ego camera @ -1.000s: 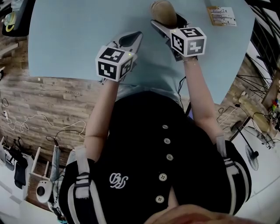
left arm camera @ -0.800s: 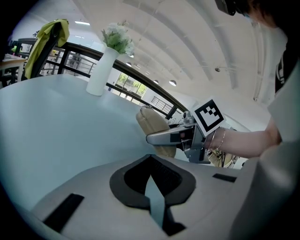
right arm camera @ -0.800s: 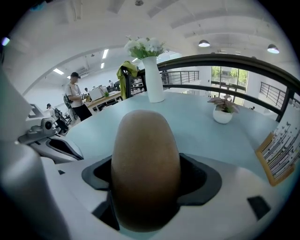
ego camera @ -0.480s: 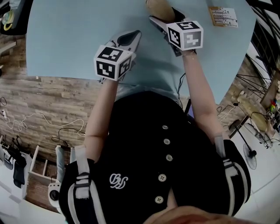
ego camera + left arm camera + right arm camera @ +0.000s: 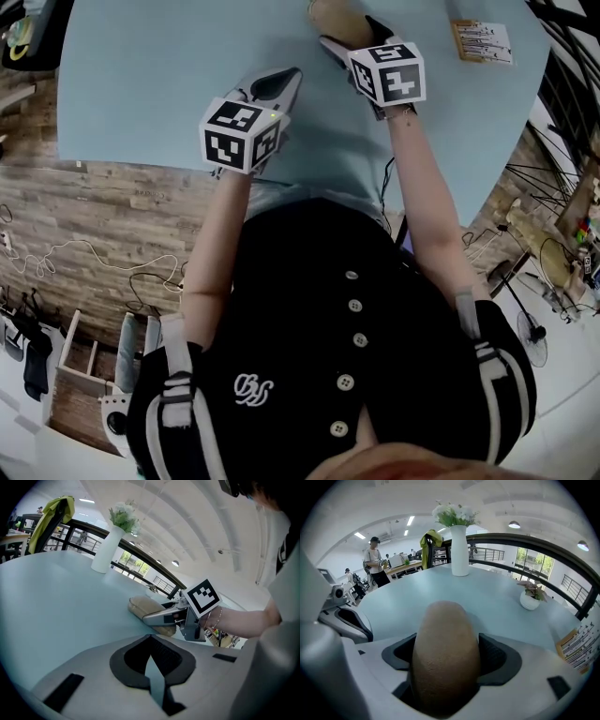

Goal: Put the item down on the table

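From the head view I see the light blue table stretching away from me, with both tongs out over its near part. My right gripper reaches farthest, its jaws clamped on a tan oval item near the far edge of the frame, and a printed card lies on the table to the right of it. My left gripper sits nearer and to the left, well apart from the item, with its jaws tapering to one point. In the left gripper view those jaws are drawn together with only a thin sliver between the pads and nothing in them. Beyond them to the right, the right gripper's grey jaw lies along the tan item, which sits low over the table, though I cannot tell whether it touches. A white vase of pale flowers stands on the far left of the table. In the right gripper view the rough-skinned item fills the gap between the dark pads, which press on both its sides. The vase stands far ahead, a small potted plant sits far right, and a person stands beyond the table at left.
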`<state>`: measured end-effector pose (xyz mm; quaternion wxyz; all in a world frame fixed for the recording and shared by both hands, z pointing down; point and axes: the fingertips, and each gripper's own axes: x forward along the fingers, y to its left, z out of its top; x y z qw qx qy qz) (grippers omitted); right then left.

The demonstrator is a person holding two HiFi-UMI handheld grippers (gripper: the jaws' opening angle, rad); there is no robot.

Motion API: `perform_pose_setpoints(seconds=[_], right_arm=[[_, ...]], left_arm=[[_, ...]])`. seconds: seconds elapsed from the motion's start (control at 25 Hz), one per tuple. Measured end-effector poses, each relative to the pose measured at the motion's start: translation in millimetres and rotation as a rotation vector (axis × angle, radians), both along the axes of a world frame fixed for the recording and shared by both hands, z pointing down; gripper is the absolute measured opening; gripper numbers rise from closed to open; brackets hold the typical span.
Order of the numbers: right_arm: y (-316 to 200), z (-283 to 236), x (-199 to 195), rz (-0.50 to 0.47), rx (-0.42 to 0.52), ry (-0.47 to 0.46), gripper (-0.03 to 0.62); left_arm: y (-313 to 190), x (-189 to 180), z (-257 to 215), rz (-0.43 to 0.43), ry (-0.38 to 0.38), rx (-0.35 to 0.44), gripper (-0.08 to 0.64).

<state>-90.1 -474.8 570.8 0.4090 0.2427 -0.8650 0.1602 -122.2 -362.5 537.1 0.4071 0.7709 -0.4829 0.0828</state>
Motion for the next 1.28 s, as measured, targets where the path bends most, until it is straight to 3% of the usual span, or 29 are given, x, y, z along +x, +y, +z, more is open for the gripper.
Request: perform_pose_setpoints(seconds=[0.32,0.6,1.08,1.28], right_arm=[[2.6,1.2,-0.9,-0.024,0.025,0.022,0.408],[10.2,-15.7,0.2,-0.042,0.057,-0.011,0.408],[17.8,-84.4,11.8,0.056,0.119,-0.216,0.383],[32.8,-121.3,20.6,0.102,0.154,-0.326,0.367]], left_arm=[[8.1,-4.4,2.9,0.003,-0.006,-0.01,0.009],[14.2,-6.1,-1.6,-0.003,-0.019,0.002,0.009],[14.7,-7.7,-32.9,-0.015,-0.053,0.076,0.009],[16.5,2.1,-53.8,0.038,-0.094,0.129,0.009]])
